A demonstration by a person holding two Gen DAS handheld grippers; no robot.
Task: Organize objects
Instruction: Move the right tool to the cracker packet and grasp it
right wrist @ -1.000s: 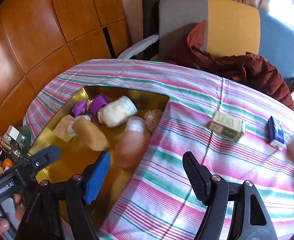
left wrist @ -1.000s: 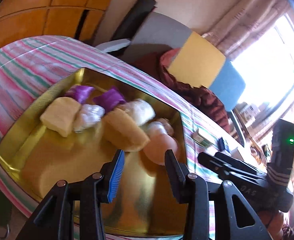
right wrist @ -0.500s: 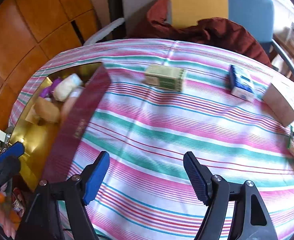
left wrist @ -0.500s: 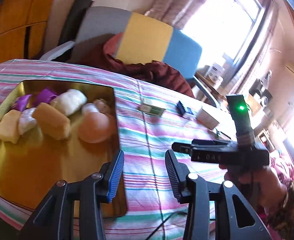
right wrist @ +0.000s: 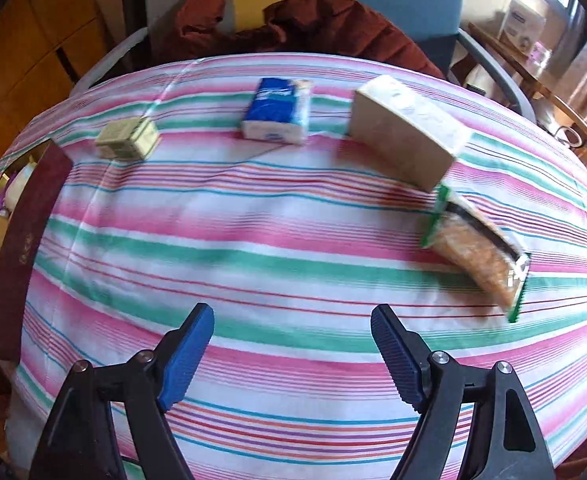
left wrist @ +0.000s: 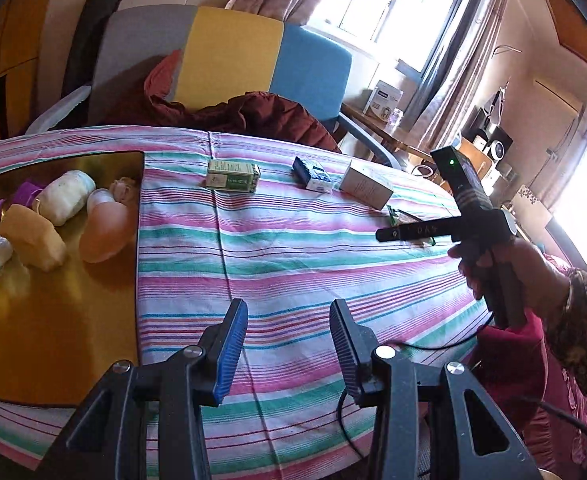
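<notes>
On the striped tablecloth [left wrist: 293,248] lie a small green box [left wrist: 233,176] [right wrist: 127,139], a blue tissue pack [left wrist: 312,174] [right wrist: 277,112], a beige carton [left wrist: 367,184] [right wrist: 407,140] and a green-edged snack packet [right wrist: 477,252]. A gold box [left wrist: 53,320] at the left holds a peach bottle [left wrist: 105,232], yellow sponges [left wrist: 31,236], a white roll [left wrist: 67,196] and purple pieces [left wrist: 25,192]. My left gripper [left wrist: 287,340] is open and empty above the cloth. My right gripper [right wrist: 291,356] is open and empty, in front of the packet and carton.
A grey, yellow and blue chair [left wrist: 229,60] with a dark red jacket [left wrist: 253,112] stands behind the table. The gold box's dark red side wall [right wrist: 25,240] shows at the left. A side table with boxes [left wrist: 385,100] stands by the window.
Both views have swung right, away from the gold box and onto the cloth with the loose packages. Both grippers stay open and empty.
</notes>
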